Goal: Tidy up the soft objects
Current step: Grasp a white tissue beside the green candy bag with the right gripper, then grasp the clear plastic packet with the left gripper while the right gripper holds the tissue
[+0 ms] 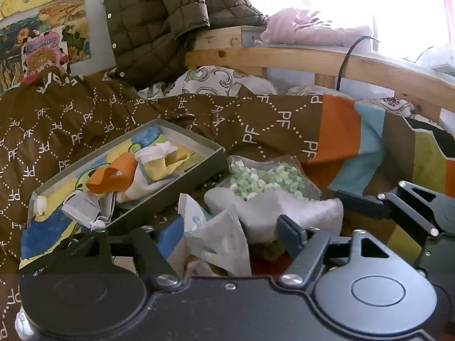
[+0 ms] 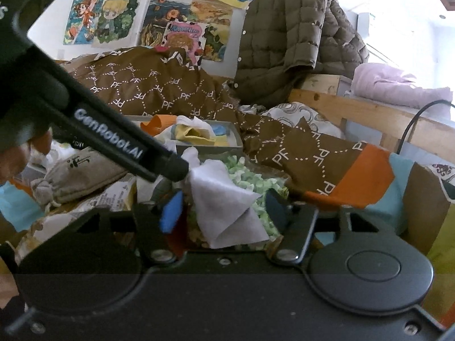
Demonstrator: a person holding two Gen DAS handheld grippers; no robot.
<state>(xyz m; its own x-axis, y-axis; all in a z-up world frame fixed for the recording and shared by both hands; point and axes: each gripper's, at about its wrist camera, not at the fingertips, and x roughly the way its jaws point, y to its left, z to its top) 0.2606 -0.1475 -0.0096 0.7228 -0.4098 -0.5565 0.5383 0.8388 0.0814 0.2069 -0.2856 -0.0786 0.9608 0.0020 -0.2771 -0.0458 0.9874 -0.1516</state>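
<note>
A shallow grey box (image 1: 170,183) lies on the brown bedspread and holds an orange cloth (image 1: 109,177), a yellow cloth (image 1: 167,163) and white pieces; it also shows in the right wrist view (image 2: 209,146). A white soft cloth (image 1: 287,213) lies over a clear bag of green and white foam bits (image 1: 264,177). My left gripper (image 1: 224,236) is open around a white packet (image 1: 219,241), beside the cloth. My right gripper (image 2: 224,210) is open with the white cloth (image 2: 224,207) between its fingers; the foam bits (image 2: 250,179) lie behind.
The left gripper's body (image 2: 113,139) crosses the right wrist view. The right gripper's fingers (image 1: 398,201) show at the right of the left wrist view. A beige drawstring pouch (image 2: 76,173) lies left. A green quilted jacket (image 1: 159,22) hangs on the wooden bed rail (image 1: 327,62).
</note>
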